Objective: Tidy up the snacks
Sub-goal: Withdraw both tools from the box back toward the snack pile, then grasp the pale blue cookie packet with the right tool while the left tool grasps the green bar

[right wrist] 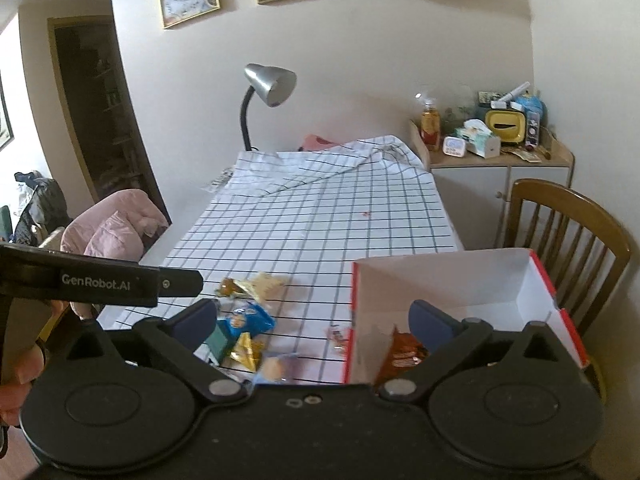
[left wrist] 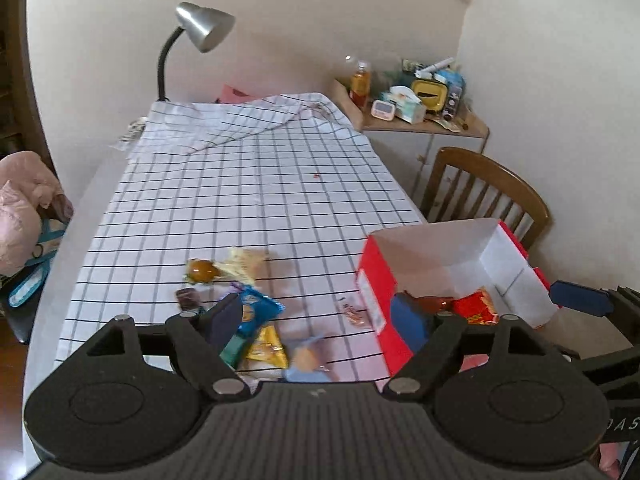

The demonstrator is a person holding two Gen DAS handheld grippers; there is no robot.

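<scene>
Several snack packs lie on the checked tablecloth near the front: a blue bag (left wrist: pixel 256 310) (right wrist: pixel 248 320), a yellow triangular pack (left wrist: pixel 267 346) (right wrist: pixel 246 350), a brown round sweet (left wrist: pixel 202 270) (right wrist: pixel 229 286), a pale wrapper (left wrist: pixel 246 260) and a small red-white pack (left wrist: pixel 353 312) (right wrist: pixel 338 336). A red box (left wrist: pixel 376 280) (right wrist: pixel 536 276) with white inside stands at the right and holds a red-orange pack (left wrist: pixel 478 306) (right wrist: pixel 402 354). My left gripper (left wrist: pixel 320 316) is open and empty above the snacks. My right gripper (right wrist: pixel 316 320) is open and empty, one finger over the box.
A silver desk lamp (left wrist: pixel 204 26) (right wrist: pixel 270 84) stands at the table's far end. A wooden chair (left wrist: pixel 486 192) (right wrist: pixel 568 232) is to the right behind the box. A cluttered cabinet (left wrist: pixel 424 120) (right wrist: pixel 500 164) sits at the far right. A pink jacket (left wrist: pixel 24 208) (right wrist: pixel 116 228) hangs at the left.
</scene>
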